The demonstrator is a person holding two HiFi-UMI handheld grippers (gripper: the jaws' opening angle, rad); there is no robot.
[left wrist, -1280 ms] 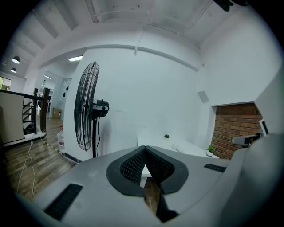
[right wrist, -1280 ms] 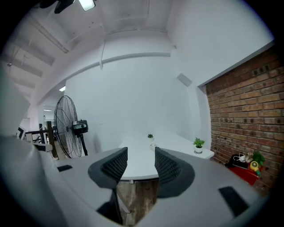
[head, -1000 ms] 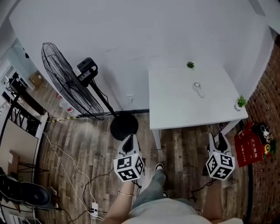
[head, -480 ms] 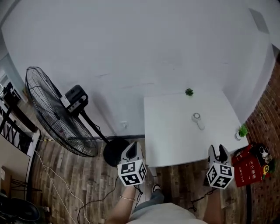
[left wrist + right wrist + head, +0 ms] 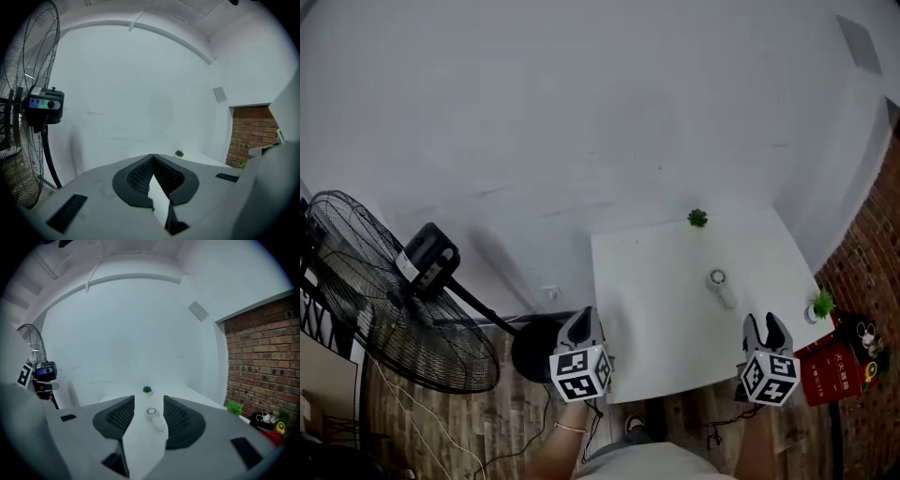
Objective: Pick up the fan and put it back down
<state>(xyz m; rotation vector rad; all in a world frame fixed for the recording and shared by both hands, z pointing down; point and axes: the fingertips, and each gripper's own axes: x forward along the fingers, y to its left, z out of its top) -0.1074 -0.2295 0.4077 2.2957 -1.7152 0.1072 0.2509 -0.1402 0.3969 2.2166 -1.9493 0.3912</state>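
A small white hand-held fan (image 5: 719,286) lies flat on the white table (image 5: 656,319), right of its middle. In the right gripper view the small fan (image 5: 151,413) shows in the gap between the jaws, some way ahead. My right gripper (image 5: 767,323) hovers open over the table's near right edge, with nothing in it. My left gripper (image 5: 579,317) is shut on nothing at the table's near left corner; its jaws meet at the tip (image 5: 153,157). A big black pedestal fan (image 5: 370,300) stands on the floor to the left.
A tiny potted plant (image 5: 697,218) stands at the table's far edge, another plant (image 5: 822,305) at its right edge. A red box (image 5: 839,364) sits on the floor by the brick wall. The pedestal fan's round base (image 5: 534,349) is beside the table's left side. Cables run over the wooden floor.
The view has swung toward the wall and table. Both grippers have come forward from over the floor to the table's near edge. The pedestal fan now sits farther left in the picture.
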